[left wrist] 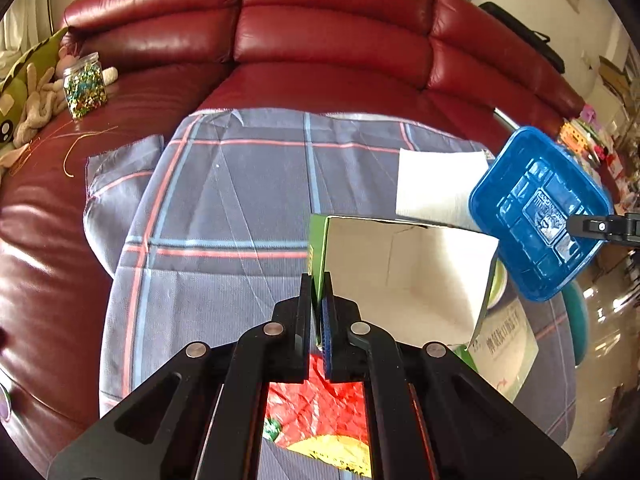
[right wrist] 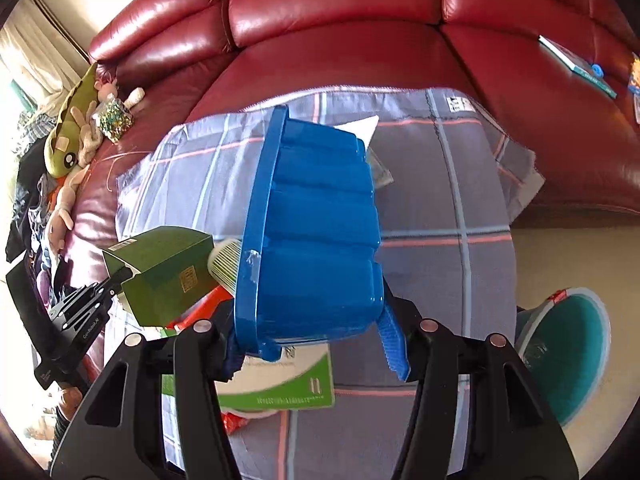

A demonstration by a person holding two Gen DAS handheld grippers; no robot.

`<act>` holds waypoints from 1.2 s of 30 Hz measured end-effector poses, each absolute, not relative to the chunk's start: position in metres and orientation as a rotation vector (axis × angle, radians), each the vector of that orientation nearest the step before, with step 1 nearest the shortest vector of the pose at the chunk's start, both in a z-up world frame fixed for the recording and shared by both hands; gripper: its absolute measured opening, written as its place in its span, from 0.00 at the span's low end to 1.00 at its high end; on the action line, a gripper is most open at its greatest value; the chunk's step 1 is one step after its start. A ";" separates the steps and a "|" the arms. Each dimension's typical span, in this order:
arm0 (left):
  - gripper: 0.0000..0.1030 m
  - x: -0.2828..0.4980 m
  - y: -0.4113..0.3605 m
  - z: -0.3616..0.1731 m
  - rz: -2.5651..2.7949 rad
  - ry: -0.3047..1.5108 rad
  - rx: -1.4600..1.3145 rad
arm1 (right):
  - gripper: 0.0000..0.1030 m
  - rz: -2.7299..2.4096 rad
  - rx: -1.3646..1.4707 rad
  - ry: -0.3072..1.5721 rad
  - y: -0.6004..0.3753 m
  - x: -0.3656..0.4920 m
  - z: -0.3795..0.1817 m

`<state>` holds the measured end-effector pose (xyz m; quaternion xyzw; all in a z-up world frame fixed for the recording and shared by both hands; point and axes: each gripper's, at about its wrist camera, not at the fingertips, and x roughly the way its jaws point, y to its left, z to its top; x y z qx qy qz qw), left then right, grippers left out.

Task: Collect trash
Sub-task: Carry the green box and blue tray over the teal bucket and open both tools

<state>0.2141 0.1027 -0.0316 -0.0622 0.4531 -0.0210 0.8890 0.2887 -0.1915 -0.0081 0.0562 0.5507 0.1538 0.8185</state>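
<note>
My left gripper (left wrist: 317, 286) is shut on one wall of an open green cardboard box (left wrist: 408, 280) with a white inside, held above the cloth. From the right wrist view the same box (right wrist: 164, 272) hangs at the left, with the left gripper (right wrist: 118, 278) clamped on its edge. My right gripper (right wrist: 316, 344) is shut on a blue plastic tray (right wrist: 316, 240), tipped on its side between the pads. That tray (left wrist: 536, 216) shows to the right of the box. A red wrapper (left wrist: 316, 412), a green-and-white card (right wrist: 280, 384) and a white paper sheet (left wrist: 436, 188) lie on the cloth.
A plaid cloth (left wrist: 224, 208) covers the seat of a red leather sofa (left wrist: 320, 40). A jar of glitter (left wrist: 85, 86) and plush toys (right wrist: 72, 140) sit at the sofa's left end. A teal round object (right wrist: 568, 360) stands on the floor at the right.
</note>
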 end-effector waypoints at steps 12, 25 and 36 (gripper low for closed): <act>0.40 0.205 0.096 -0.063 0.001 0.997 -0.111 | 0.58 0.153 0.039 1.289 -0.237 0.271 -0.071; 0.02 0.220 0.092 -0.065 0.042 0.984 -0.077 | 0.38 0.120 0.125 1.288 -0.267 0.288 -0.090; 0.02 0.206 0.075 0.015 0.037 0.838 -0.060 | 0.08 0.119 0.194 1.143 -0.288 0.275 -0.053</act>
